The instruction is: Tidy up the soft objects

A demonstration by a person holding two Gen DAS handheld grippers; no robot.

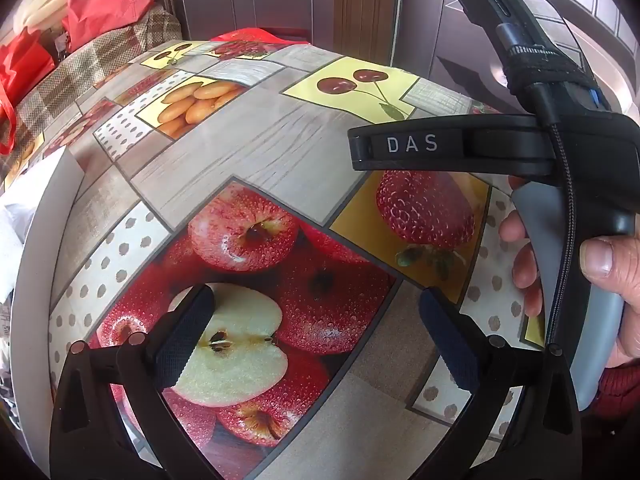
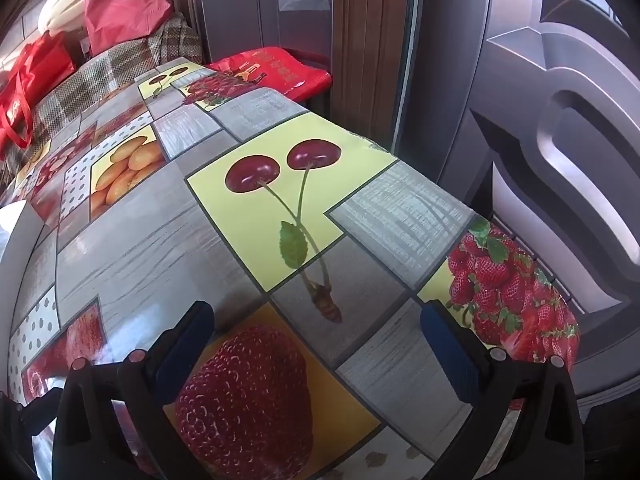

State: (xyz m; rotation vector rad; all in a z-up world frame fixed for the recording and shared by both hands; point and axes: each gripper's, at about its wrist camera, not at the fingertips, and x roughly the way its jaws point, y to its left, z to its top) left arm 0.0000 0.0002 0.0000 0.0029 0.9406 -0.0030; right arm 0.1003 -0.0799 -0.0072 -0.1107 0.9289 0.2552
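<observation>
My left gripper (image 1: 316,296) hangs open above the fruit-print tablecloth (image 1: 256,160), over a printed cut apple, with nothing between its fingers. My right gripper (image 2: 318,312) is open too, over a printed strawberry, also with nothing between its fingers. In the left wrist view a hand (image 1: 612,264) holds the right gripper's grey handle (image 1: 536,240) at the right edge. Soft things lie at the table's far left end: a plaid cloth (image 1: 80,72) (image 2: 100,80), a red fabric bag (image 1: 104,0) (image 2: 124,8) on it, and a red carrier bag (image 1: 20,76) (image 2: 36,68).
A white box edge (image 1: 44,208) (image 2: 20,224) runs along the table's left side. Another red bag (image 2: 280,68) lies on a seat beyond the far end. Panelled doors (image 2: 560,120) stand close behind and to the right of the table edge.
</observation>
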